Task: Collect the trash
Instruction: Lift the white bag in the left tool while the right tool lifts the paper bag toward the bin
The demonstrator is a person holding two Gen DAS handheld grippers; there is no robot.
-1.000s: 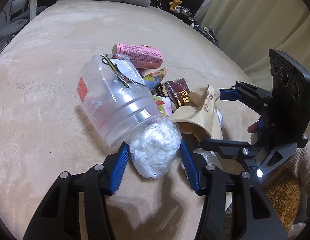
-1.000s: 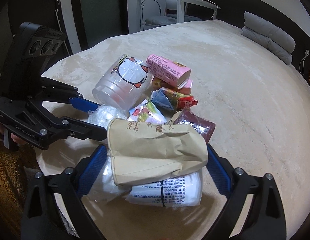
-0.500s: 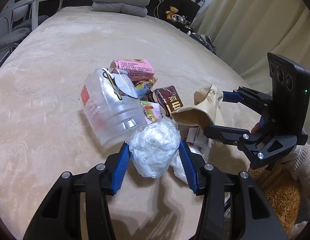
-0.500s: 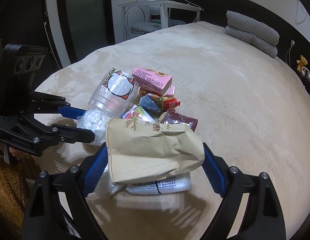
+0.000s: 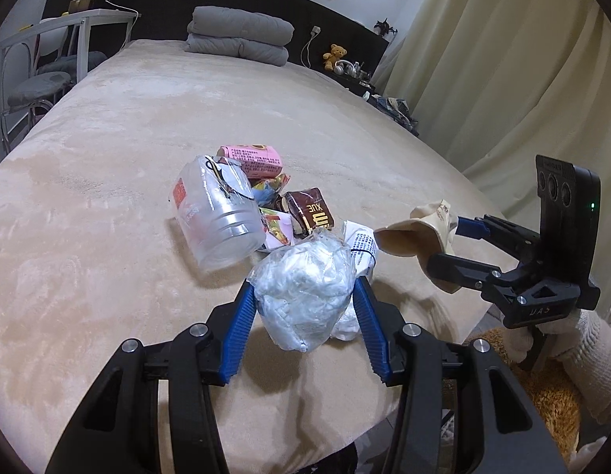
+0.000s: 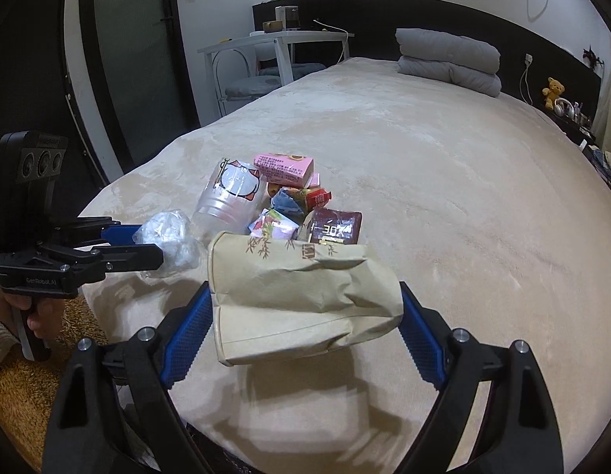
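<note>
Left wrist view: left claw point(image 5: 303, 308) pinches a crumpled clear plastic wad point(image 5: 303, 296), light and squashy, between its pads; right claw point(image 6: 303, 320) clamps a soft tan paper bag point(image 6: 301, 296) across its middle.

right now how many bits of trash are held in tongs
2: a crumpled clear plastic bag in the left tongs, a tan paper bag in the right tongs. The rest lies on the bed.
</note>
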